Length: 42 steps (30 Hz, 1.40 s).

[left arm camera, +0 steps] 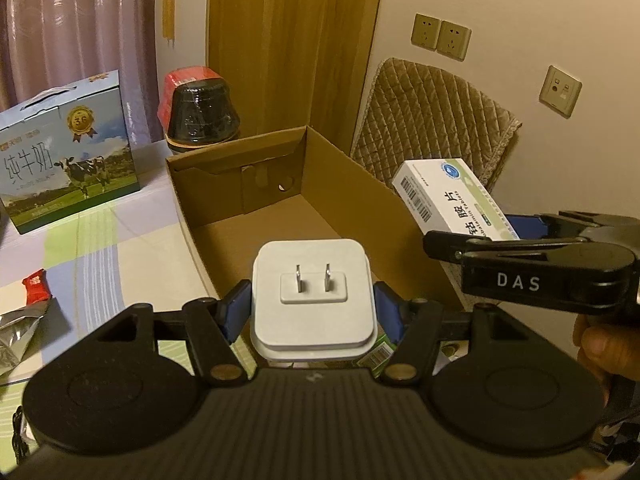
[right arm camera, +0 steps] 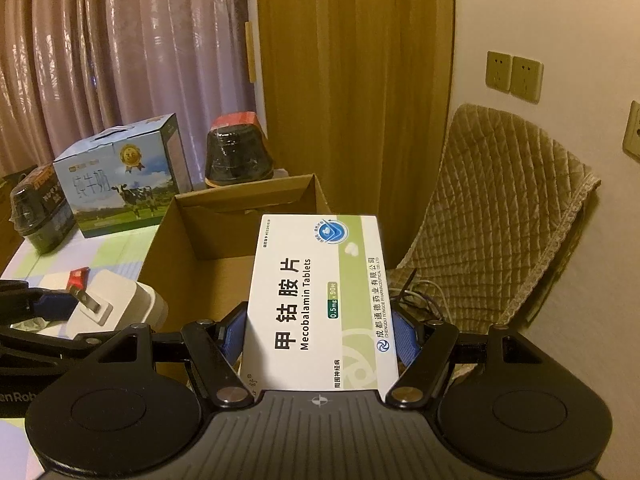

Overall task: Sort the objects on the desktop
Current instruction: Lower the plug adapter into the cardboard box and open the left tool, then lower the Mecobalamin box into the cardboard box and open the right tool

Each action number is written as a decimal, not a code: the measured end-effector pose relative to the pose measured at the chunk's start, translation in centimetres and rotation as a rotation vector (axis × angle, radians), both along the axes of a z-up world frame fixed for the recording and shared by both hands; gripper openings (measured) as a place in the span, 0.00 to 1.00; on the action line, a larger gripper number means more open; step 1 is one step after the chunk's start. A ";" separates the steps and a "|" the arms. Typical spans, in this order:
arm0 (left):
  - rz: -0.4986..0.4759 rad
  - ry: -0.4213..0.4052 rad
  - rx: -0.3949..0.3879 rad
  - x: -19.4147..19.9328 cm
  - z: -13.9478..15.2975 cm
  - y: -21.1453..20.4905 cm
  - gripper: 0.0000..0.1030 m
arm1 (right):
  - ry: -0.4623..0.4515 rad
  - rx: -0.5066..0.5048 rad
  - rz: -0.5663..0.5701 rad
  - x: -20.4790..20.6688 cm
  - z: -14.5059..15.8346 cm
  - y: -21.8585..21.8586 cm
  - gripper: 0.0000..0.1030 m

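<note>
The left claw (left arm camera: pixel 312 308) grips a white plug adapter (left arm camera: pixel 314 300) by its two sides, blue pads pressed against the casing and the metal prongs facing up toward the camera, a hold that keeps the smooth block from twisting. The right claw (right arm camera: pixel 322 332) clamps a white-and-green medicine box (right arm camera: pixel 320 300) by its long edges, so the flat carton sticks forward past the fingertips and can be let go cleanly. Both loads hang at the near edge of an open cardboard box (left arm camera: pixel 248 200), which lies at twelve o'clock from the left claw and between eleven and twelve from the right; judging by this, the box is the sorting bin and each item is held ready to go into it. In the left wrist view the right claw enters at three o'clock with the carton above the box's right wall, and part of the person's hand (left arm camera: pixel 596 344) shows behind it. The tabletop (left arm camera: pixel 120 248) wears a pale checked cloth in green and lilac; a small red packet (left arm camera: pixel 36 286) and a silver pouch (left arm camera: pixel 16 332) lie at nine o'clock. Farther off, at ten o'clock, stands a milk carton case (left arm camera: pixel 68 152) printed with a cow, and at eleven a black wrapped container with a red top (left arm camera: pixel 200 108). Beyond are pink curtains (right arm camera: pixel 120 40), a wooden panel (left arm camera: pixel 292 40), a quilted chair cover (left arm camera: pixel 432 120) at one o'clock and wall sockets (left arm camera: pixel 440 36).
</note>
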<state>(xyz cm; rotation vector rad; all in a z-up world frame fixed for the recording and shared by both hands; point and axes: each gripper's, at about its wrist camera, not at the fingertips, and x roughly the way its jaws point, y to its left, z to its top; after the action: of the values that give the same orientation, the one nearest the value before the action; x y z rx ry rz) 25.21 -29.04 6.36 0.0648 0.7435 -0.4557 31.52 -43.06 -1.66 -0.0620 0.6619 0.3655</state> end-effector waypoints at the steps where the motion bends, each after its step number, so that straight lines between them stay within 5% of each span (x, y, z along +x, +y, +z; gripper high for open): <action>1: 0.000 0.002 0.000 0.2 -0.1 -0.1 0.59 | 0.001 0.001 0.000 0.1 -0.1 0.0 0.66; 13: 0.004 0.029 -0.003 1.4 -1.1 -0.8 0.59 | 0.012 0.007 -0.006 1.0 -0.7 0.0 0.66; 16: 0.021 0.025 -0.004 1.5 -1.0 -0.6 0.66 | 0.015 0.007 -0.005 1.1 -0.7 -0.1 0.66; 38: 0.095 -0.011 -0.007 0.4 0.1 4.4 0.68 | 0.053 0.045 0.043 1.3 -1.5 2.2 0.66; 42: 0.104 -0.011 -0.004 0.0 -0.1 5.3 0.72 | 0.077 0.072 0.040 1.7 -1.5 2.0 0.76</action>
<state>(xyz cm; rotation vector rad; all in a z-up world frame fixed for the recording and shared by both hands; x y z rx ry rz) 25.16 -23.79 6.28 0.0249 0.7317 -0.3569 33.21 -41.07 -3.16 0.0071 0.7242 0.4320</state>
